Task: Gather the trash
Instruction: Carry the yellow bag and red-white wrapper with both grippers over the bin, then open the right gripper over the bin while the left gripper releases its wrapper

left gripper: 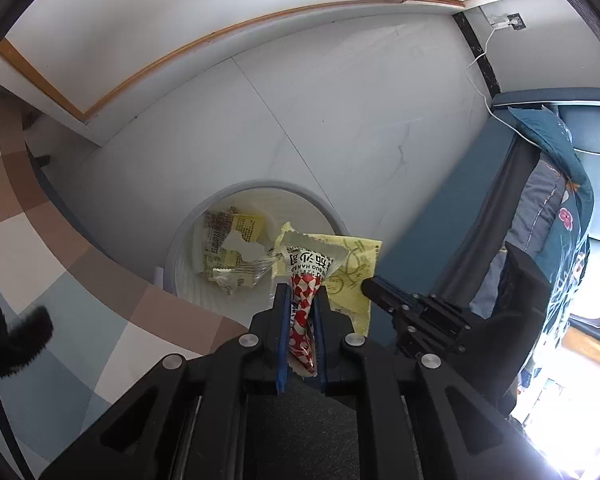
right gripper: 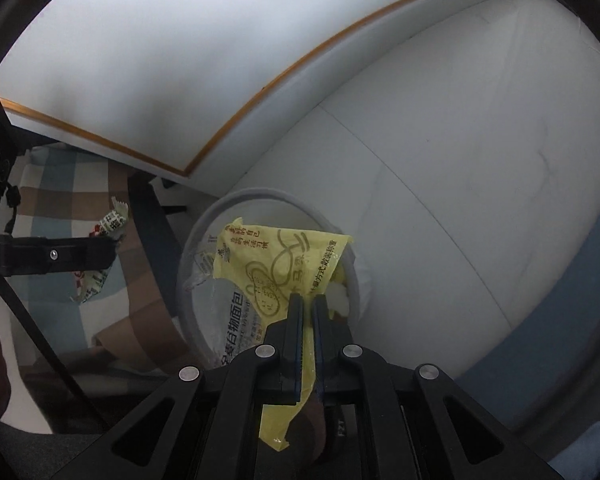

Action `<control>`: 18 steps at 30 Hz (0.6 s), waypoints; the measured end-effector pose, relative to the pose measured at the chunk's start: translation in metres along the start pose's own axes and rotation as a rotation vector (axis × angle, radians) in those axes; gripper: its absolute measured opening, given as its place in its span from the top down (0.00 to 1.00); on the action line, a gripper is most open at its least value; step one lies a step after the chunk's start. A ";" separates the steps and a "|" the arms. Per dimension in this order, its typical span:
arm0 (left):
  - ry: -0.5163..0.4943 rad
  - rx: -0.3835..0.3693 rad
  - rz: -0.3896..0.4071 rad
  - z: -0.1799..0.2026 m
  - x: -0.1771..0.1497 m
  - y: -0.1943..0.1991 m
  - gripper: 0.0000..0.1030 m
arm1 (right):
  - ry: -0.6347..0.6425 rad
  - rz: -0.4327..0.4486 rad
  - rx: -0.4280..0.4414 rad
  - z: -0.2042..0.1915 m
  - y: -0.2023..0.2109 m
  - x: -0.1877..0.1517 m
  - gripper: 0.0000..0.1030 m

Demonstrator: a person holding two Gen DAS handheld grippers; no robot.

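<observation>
In the left wrist view, the left gripper (left gripper: 301, 300) sits at bottom centre with its two blue-padded fingers (left gripper: 283, 320) clenched on a red-and-white checkered plastic snack wrapper (left gripper: 305, 312); the wrapper's torn white top fans out above the fingertips and its tail hangs down between the jaws. Just behind it, in the middle of the frame, stands a round pale grey waste bin with a white liner (left gripper: 260, 186), holding crumpled yellow and clear wrappers (left gripper: 230, 244). The bin stands on a pale floor (left gripper: 340, 100), with a checkered brown, white and blue cloth surface (left gripper: 60, 260) curving along the lower left. At the right edge hangs a dark blue floral fabric (left gripper: 568, 216).

In the right wrist view, the right gripper (right gripper: 307, 300) at bottom centre is clamped on a flat yellow plastic bread bag printed with dark characters (right gripper: 280, 256). The bag spreads above the fingertips across the mouth of the waste bin (right gripper: 260, 194), covering most of its opening, and a torn strip of it trails below the jaws. At the left edge of this frame the left gripper (right gripper: 114, 246) appears side-on over the checkered cloth (right gripper: 60, 200), the snack wrapper (right gripper: 112, 222) sticking out above and below it, beside the bin rather than over it. In the left wrist view the right gripper (left gripper: 370, 286) reaches in from the lower right, touching the yellow bag (left gripper: 352, 268).
</observation>
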State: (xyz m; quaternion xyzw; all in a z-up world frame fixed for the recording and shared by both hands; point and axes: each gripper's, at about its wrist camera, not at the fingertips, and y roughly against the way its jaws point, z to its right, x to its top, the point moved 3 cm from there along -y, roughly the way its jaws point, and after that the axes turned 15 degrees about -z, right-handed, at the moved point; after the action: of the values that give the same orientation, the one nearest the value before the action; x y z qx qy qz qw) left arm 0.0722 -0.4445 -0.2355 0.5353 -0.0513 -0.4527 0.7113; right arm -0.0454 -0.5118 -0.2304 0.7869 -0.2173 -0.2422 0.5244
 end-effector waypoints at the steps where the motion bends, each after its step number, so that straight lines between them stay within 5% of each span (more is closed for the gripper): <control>1: 0.005 -0.004 -0.005 -0.001 0.001 0.000 0.94 | -0.004 -0.009 -0.001 0.001 -0.003 0.001 0.94; 15: 0.011 0.014 -0.069 -0.002 0.006 -0.018 0.92 | -0.020 -0.029 0.037 0.014 0.002 -0.006 0.79; 18: 0.002 0.030 -0.063 -0.001 0.004 -0.019 0.78 | -0.034 0.001 0.044 0.020 0.015 -0.009 0.72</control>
State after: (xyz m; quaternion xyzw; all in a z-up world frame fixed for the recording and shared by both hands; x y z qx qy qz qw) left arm 0.0638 -0.4471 -0.2530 0.5478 -0.0406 -0.4733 0.6887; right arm -0.0661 -0.5257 -0.2216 0.7938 -0.2318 -0.2505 0.5033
